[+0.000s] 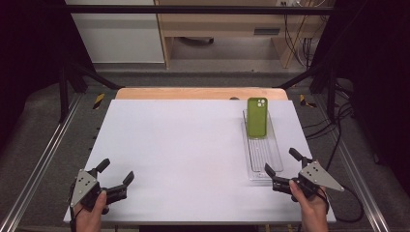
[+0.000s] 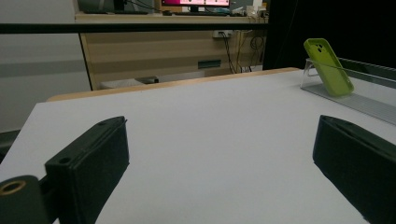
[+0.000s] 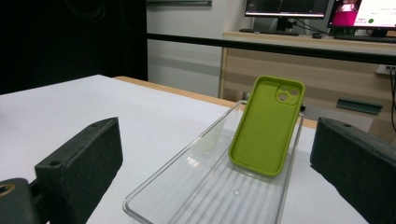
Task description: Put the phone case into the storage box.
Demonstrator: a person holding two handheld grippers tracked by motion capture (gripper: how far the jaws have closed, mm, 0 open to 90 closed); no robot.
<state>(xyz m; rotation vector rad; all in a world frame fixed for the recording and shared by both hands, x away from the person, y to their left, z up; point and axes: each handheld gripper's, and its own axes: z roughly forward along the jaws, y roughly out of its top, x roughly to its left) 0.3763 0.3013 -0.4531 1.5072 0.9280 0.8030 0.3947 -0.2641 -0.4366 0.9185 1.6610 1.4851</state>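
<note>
High view: a green case (image 1: 257,117) leans upright in a clear tray (image 1: 263,154) at right of the desk (image 1: 183,145), easy to pinch. Right claw (image 1: 283,162), nearest, gapes empty; left claw (image 1: 116,171) idles agape at lower left.

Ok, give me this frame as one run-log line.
left gripper: open, idle | right gripper: open, at tray end | phone case: green, leaning in clear tray | contact: none

Green phone case (image 1: 257,117) leans tilted against clear tray's (image 1: 275,159) far end.
</note>
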